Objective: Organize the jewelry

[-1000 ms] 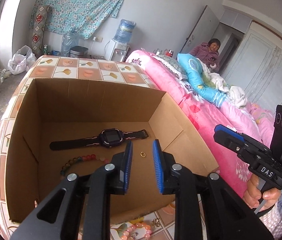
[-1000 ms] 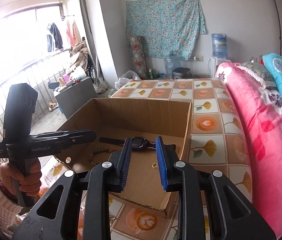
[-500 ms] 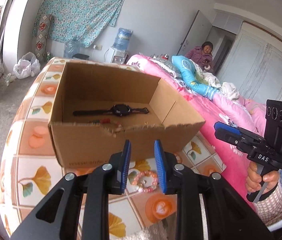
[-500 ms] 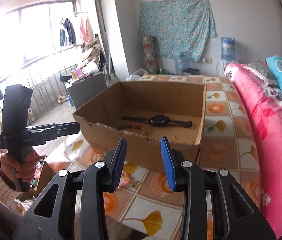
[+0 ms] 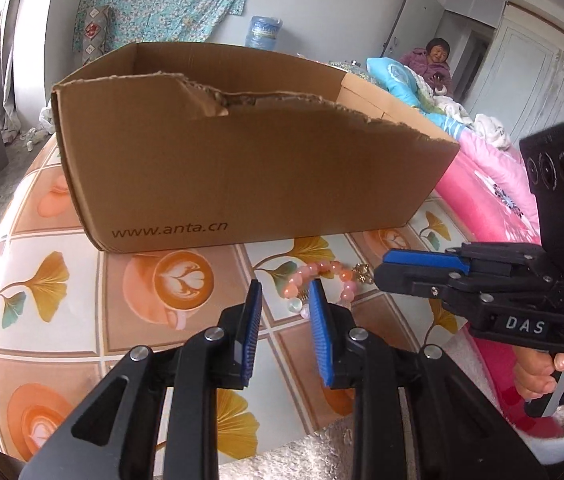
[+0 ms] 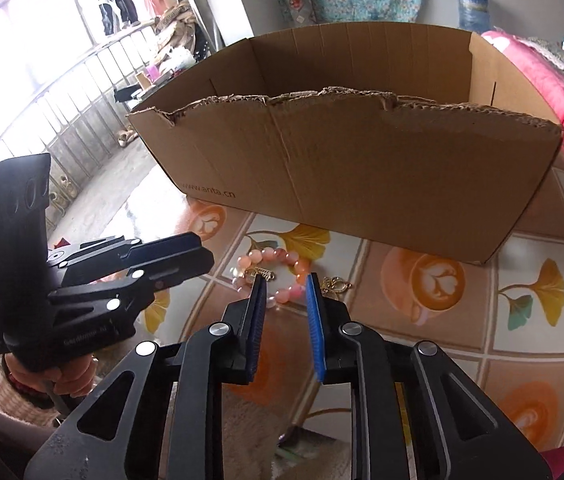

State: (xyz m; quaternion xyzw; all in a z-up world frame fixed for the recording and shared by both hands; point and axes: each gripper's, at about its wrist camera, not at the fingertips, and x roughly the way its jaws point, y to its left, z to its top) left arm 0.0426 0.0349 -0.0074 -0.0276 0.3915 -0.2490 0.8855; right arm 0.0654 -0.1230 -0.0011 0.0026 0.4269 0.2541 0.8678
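A pink bead bracelet (image 5: 324, 268) (image 6: 277, 255) lies on the patterned tabletop (image 5: 81, 292) in front of a cardboard box (image 5: 241, 168) (image 6: 362, 168). Small gold pieces (image 5: 362, 271) (image 6: 336, 285) lie beside it. My left gripper (image 5: 285, 292) (image 6: 199, 254) hovers just short of the bracelet's left side, with a narrow gap between its jaws and nothing in it. My right gripper (image 6: 286, 284) (image 5: 382, 272) is low over the bracelet's right side. Its jaws are closing, with beads showing in the gap between the tips and the pads not pressing on them. The box's inside is hidden.
The box's torn front wall stands close behind the bracelet. A pink bed (image 5: 482, 192) runs along the table's right side, with a person (image 5: 434, 64) sitting at its far end. A fluffy white mat (image 5: 322, 452) lies at the near edge. A window with railings (image 6: 61, 92) is on the left.
Both grippers have drawn back from over the box and sunk to the tabletop in front of it. The watch and beads inside have dropped out of sight. The right jaws widened, then narrowed.
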